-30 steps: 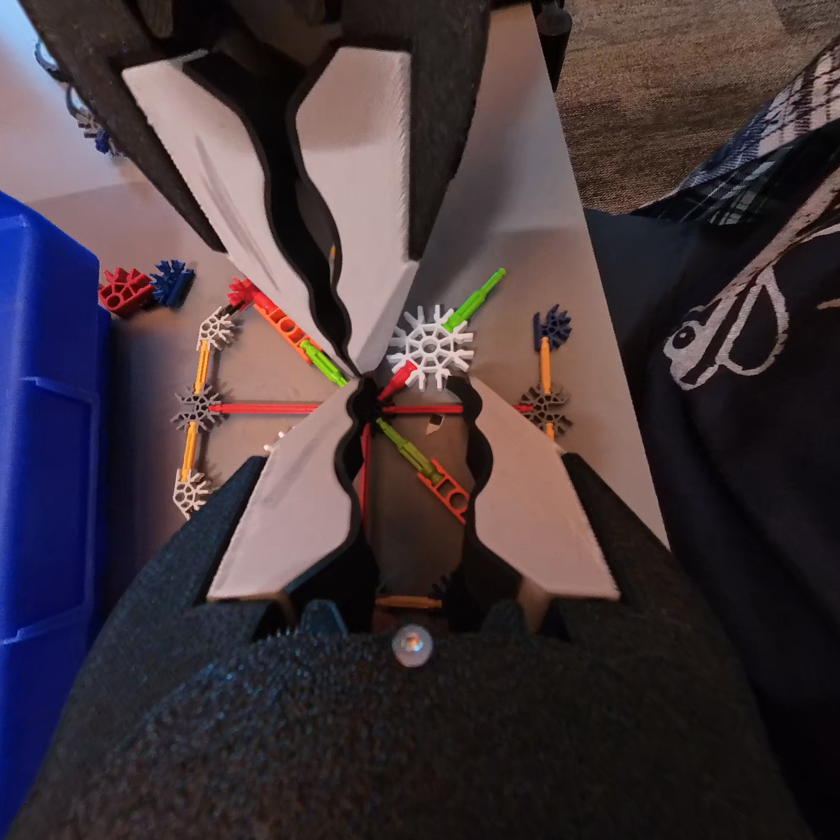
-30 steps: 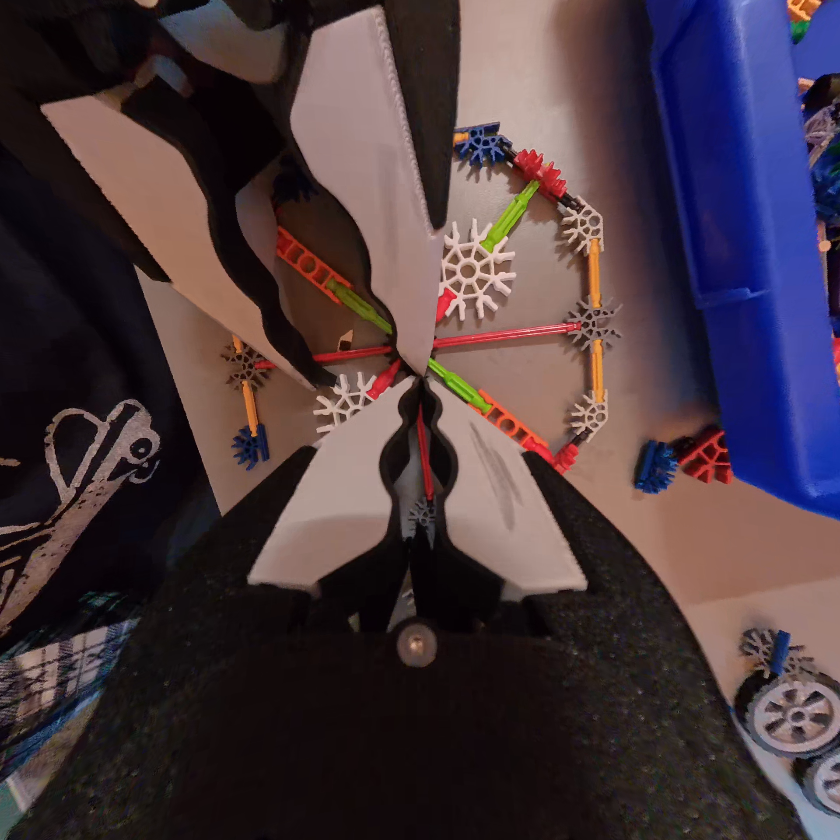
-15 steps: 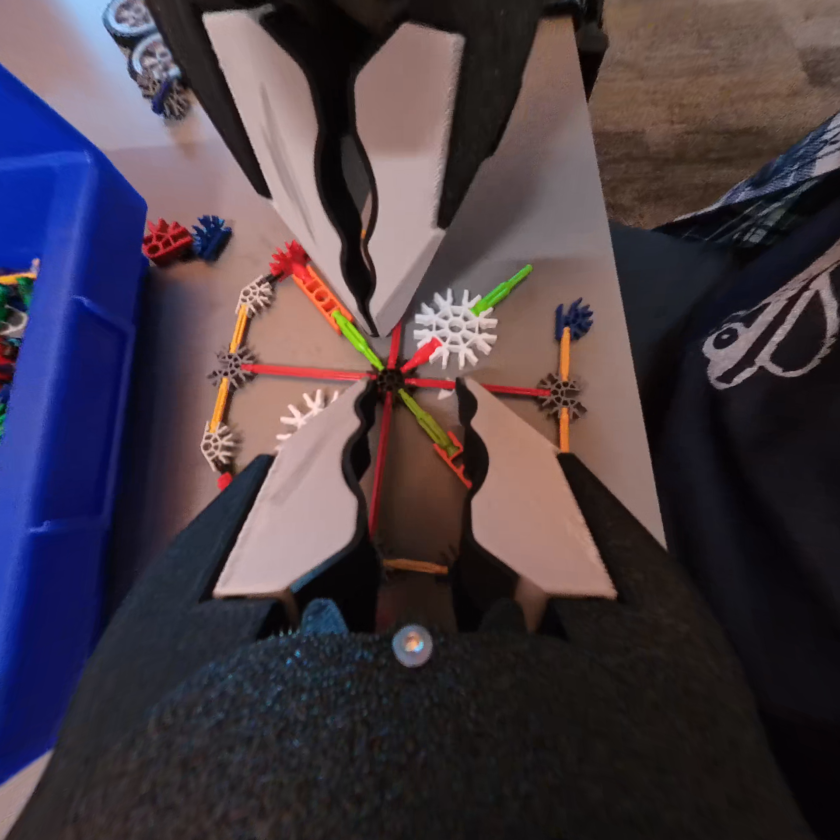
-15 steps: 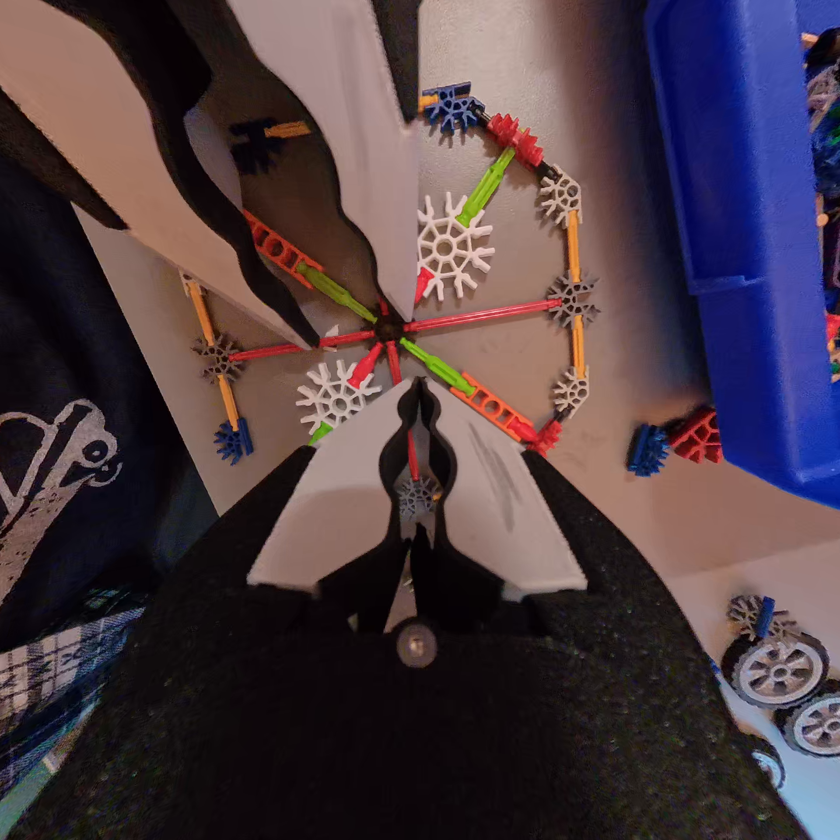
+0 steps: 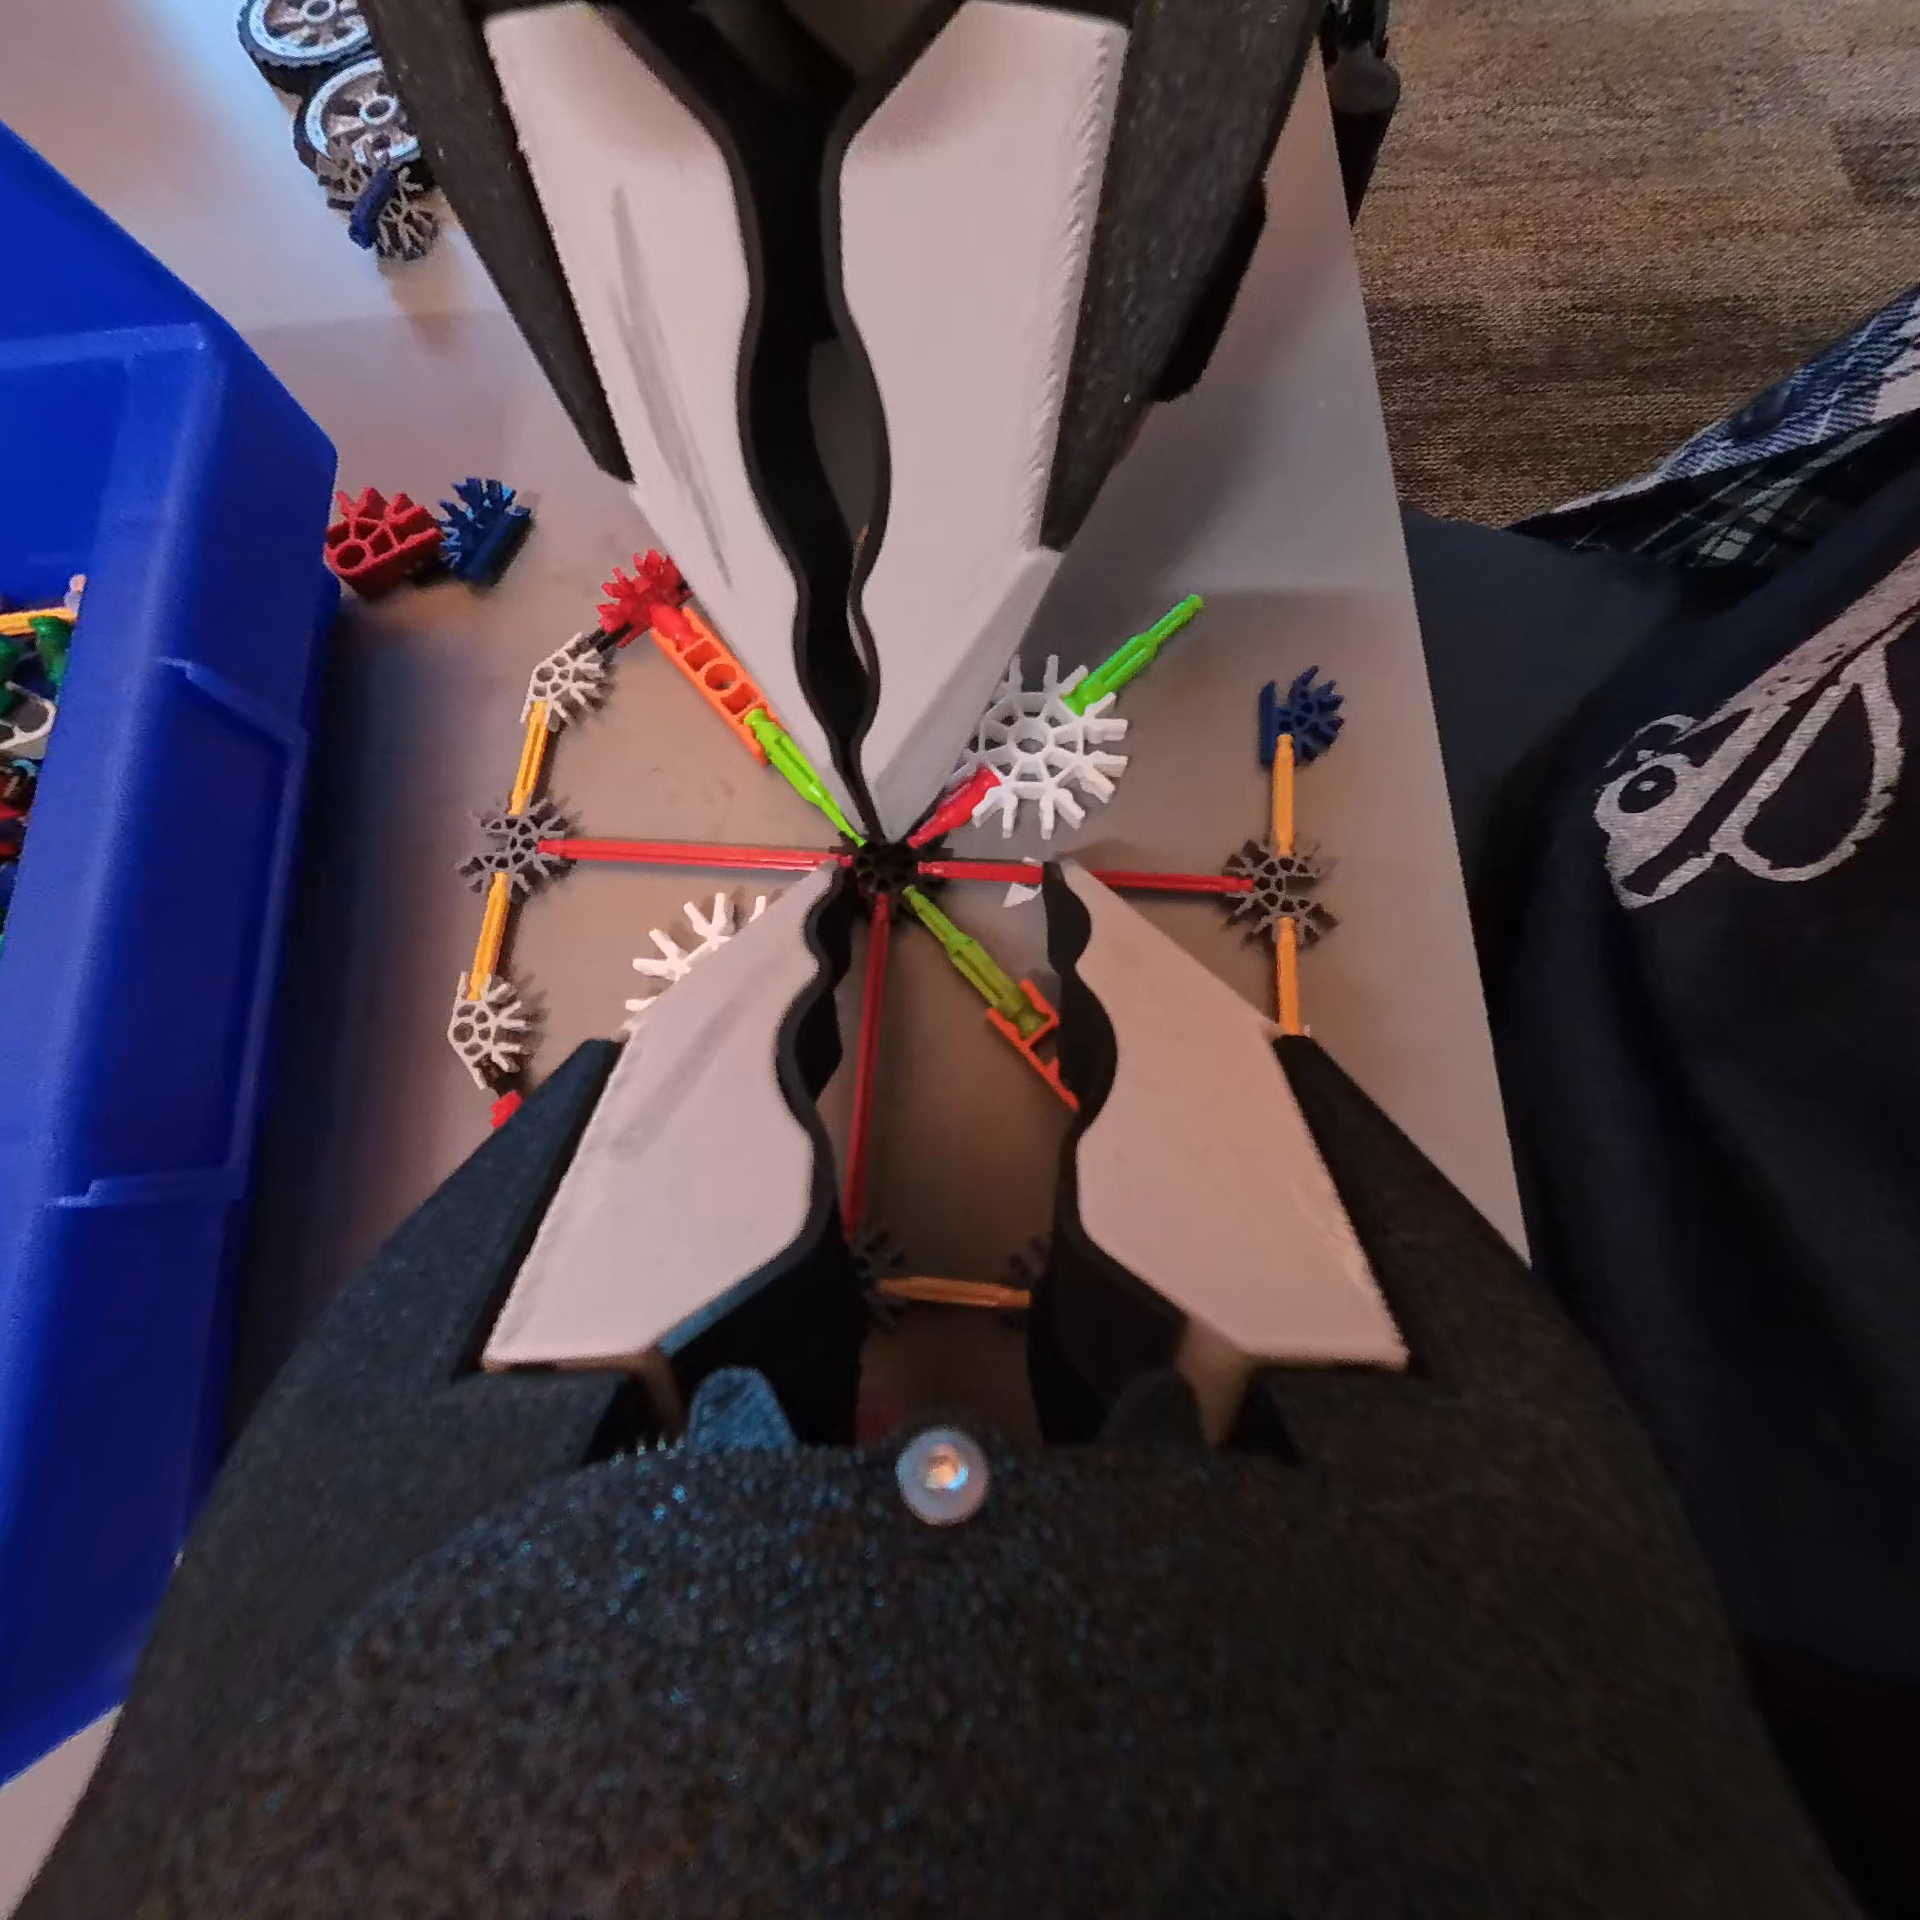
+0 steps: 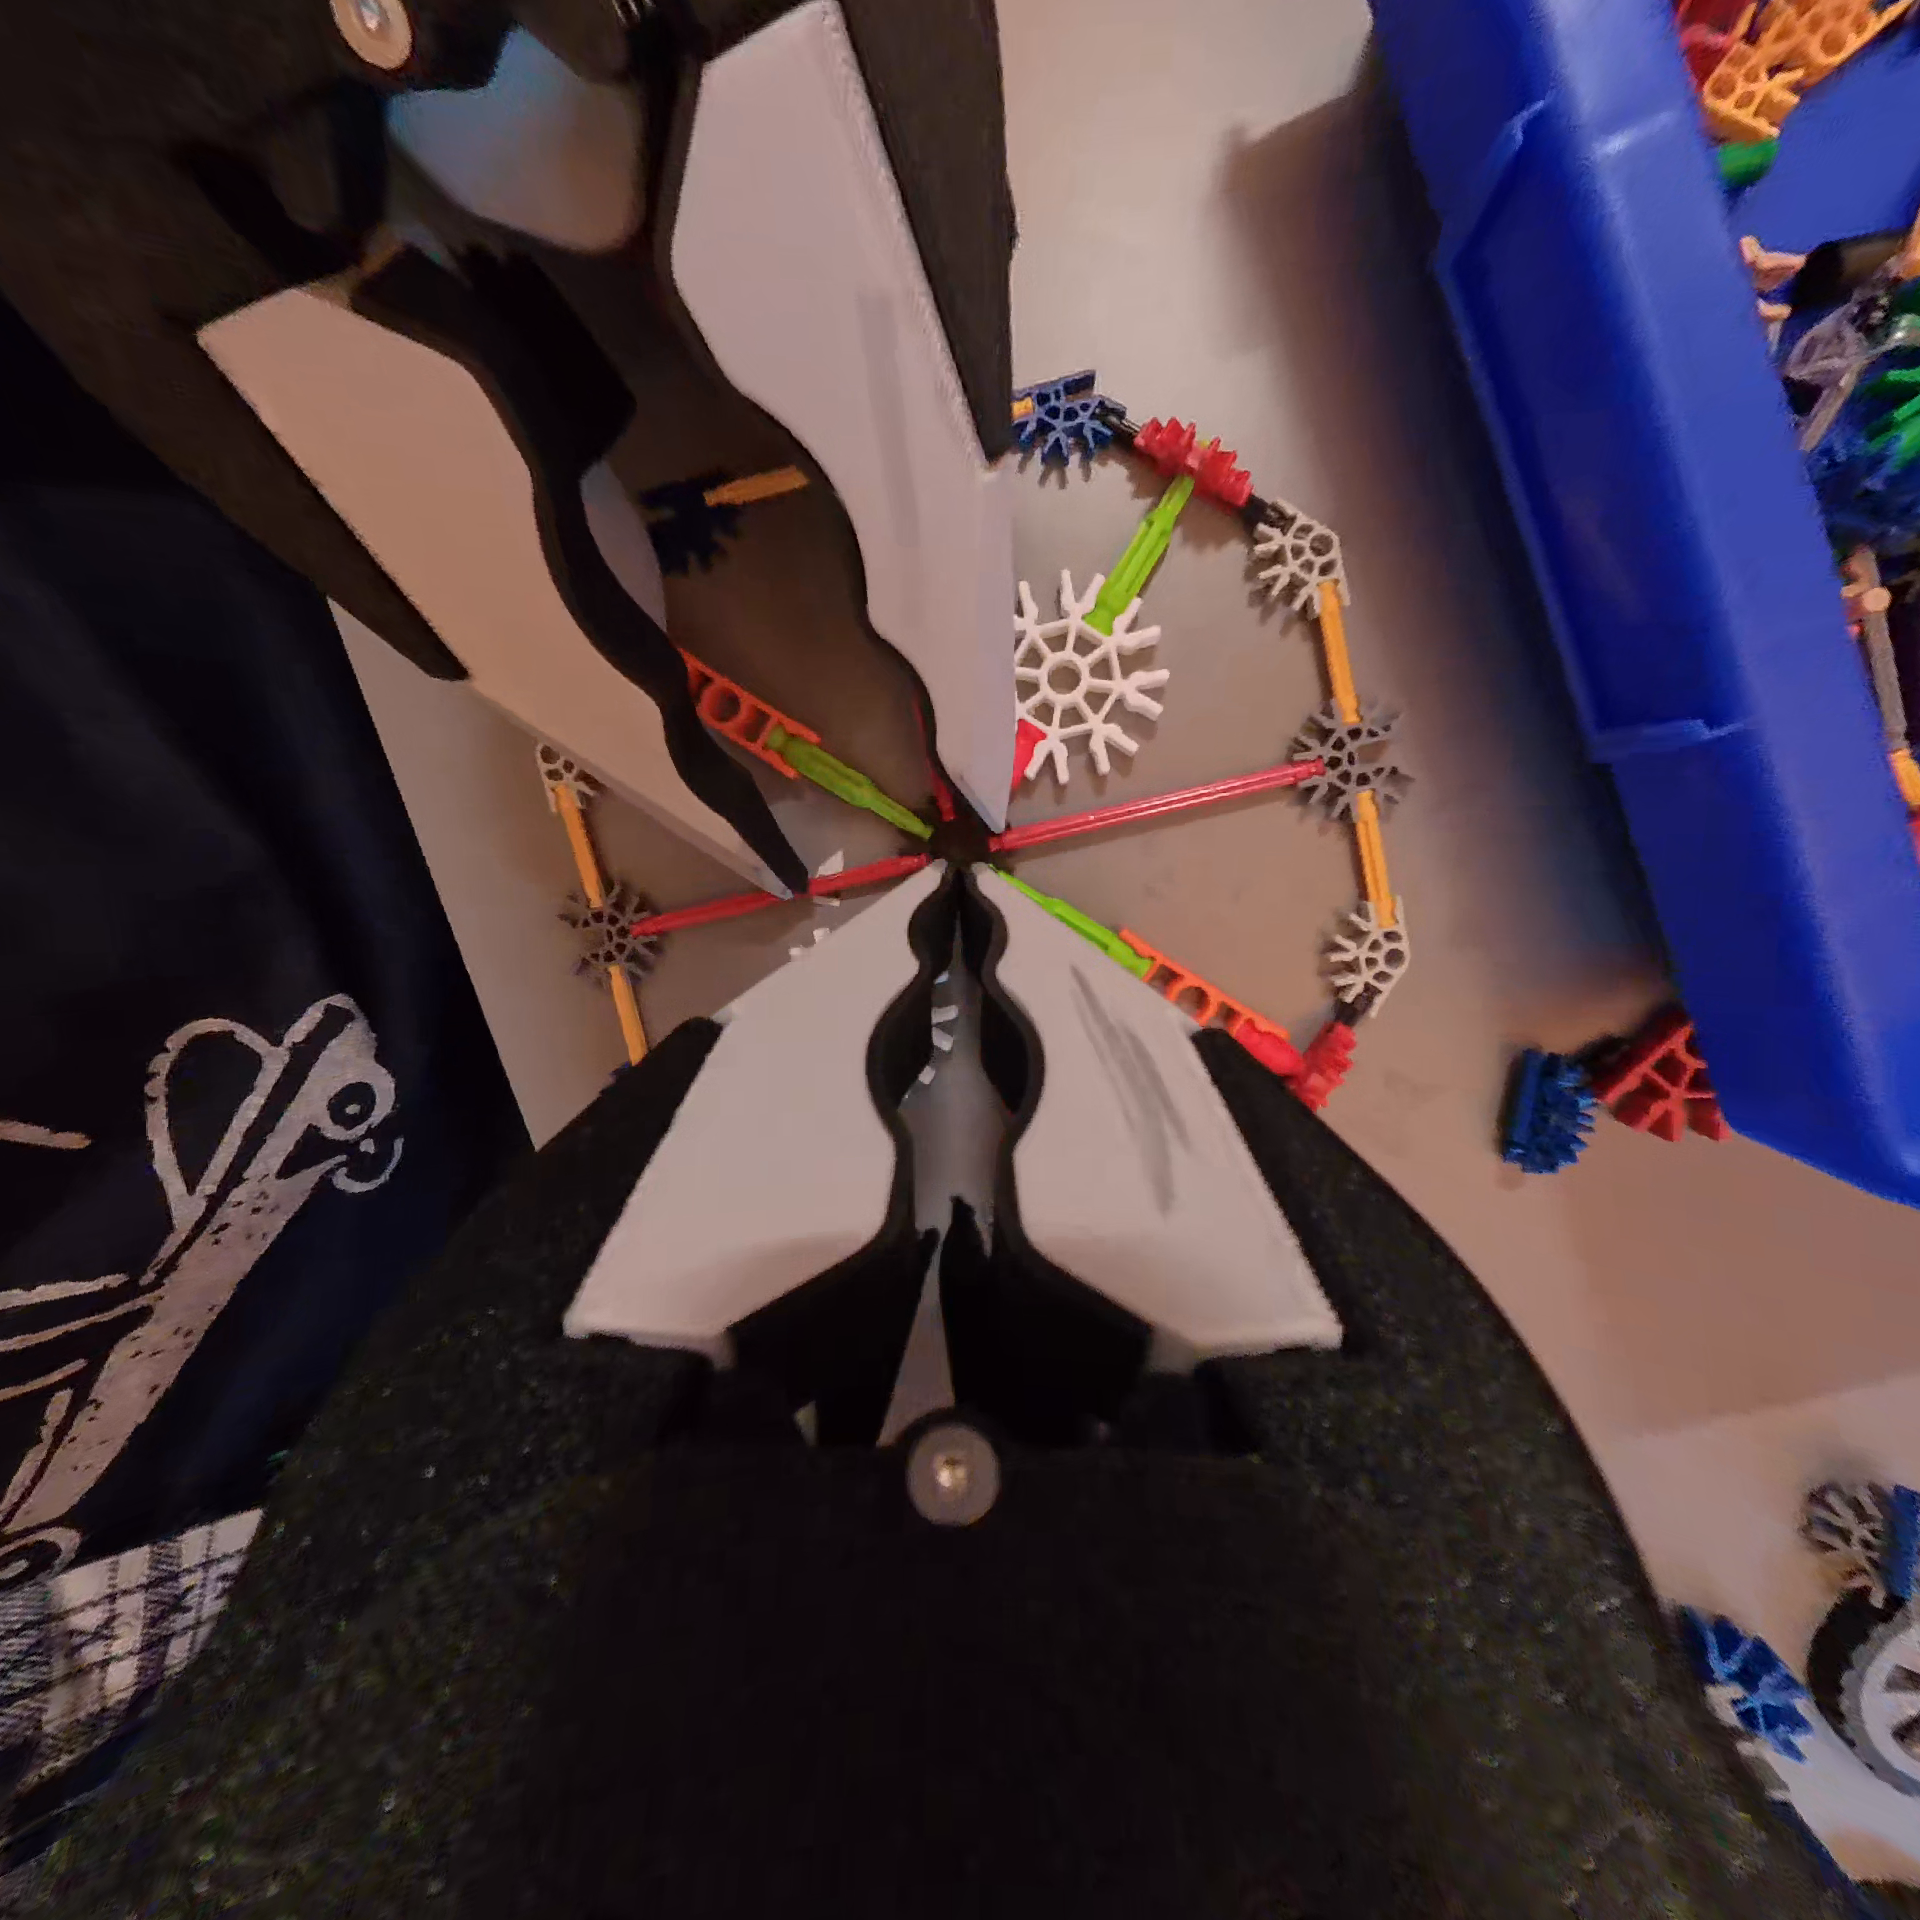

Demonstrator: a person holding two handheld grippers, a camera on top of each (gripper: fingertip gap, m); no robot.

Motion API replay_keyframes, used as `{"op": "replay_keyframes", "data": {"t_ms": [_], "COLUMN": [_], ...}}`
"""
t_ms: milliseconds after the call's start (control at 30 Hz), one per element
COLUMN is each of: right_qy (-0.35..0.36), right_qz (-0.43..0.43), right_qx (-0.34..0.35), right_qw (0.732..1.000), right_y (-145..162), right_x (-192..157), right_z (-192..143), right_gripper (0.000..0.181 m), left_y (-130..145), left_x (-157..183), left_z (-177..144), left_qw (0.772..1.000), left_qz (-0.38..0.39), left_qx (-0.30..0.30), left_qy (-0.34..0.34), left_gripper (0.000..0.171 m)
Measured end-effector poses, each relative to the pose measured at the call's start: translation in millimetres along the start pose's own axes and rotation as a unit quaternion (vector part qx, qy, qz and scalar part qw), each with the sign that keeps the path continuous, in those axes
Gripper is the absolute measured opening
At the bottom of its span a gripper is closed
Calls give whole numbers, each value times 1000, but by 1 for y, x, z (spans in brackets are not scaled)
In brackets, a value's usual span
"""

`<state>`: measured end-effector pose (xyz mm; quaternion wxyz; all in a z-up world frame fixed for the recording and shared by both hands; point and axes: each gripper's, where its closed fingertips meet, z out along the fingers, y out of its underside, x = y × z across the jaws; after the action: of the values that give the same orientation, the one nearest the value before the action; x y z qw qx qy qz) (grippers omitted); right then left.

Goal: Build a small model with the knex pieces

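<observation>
Down on the grey tabletop (image 5: 665,769) in the left wrist view lies a flat toy wheel (image 5: 883,868) made of rods and snap pieces. The left tongs (image 5: 940,883) are wide apart. They sit over the wheel, on both sides of a red rod (image 5: 868,1060) that runs back from the black hub. One tip is just beside the hub; if it touches, I cannot tell. The right tongs (image 5: 862,769) come down from the top with their tips close together, right at the hub. A white snowflake piece (image 5: 1049,748) lies just beside them, with a green rod (image 5: 1132,649) stuck in it. A blue bin (image 5: 156,831) stands at the left. A red piece (image 5: 379,535) and a blue piece (image 5: 483,520) lie near it. Toy tyres (image 5: 332,73) sit far back.

From the right wrist view, the right tongs (image 6: 961,883) are nearly together, tips at the hub (image 6: 961,831). I cannot tell if they pinch anything. The left tongs (image 6: 888,847) reach in from the top, spread apart. The snowflake piece (image 6: 1086,675) lies by the hub. The bin (image 6: 1621,520) is at the right, full of mixed pieces. A dark shirt (image 6: 187,935) shows at the left.
</observation>
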<state>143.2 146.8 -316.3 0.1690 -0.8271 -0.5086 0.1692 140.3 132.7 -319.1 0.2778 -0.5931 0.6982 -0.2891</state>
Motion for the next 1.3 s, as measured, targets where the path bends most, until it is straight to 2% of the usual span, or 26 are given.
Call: {"op": "replay_keyframes", "data": {"t_ms": [367,467,600,1067,1200,1300], "right_qy": [-5,-15,-28,-33,-53,-68], "right_qz": [-8,15,22,15,35,57], "right_qx": [-1,41,25,-10,8,49], "right_qw": [1000,999,999,999,998,995], "right_y": [2,-12,0,7,6,-2], "right_x": [-1,1,1,-8,-8,-5], "right_z": [0,-15,-14,1,-1,-17], "right_gripper": [0,0,0,0,0,0], "left_y": [1,1,1,1,1,1], "left_x": [-1,-1,-1,-1,-1,-1], "left_z": [1,1,1,1,1,1], "left_qw": [1000,1000,1000,1000,1000,1000], "left_qz": [-4,-7,-7,-9,-10,-7], "left_qx": [-2,-3,-2,-2,-2,-3], "left_qy": [1,2,2,1,2,0], "left_gripper": [37,37,37,37,37,36]}}
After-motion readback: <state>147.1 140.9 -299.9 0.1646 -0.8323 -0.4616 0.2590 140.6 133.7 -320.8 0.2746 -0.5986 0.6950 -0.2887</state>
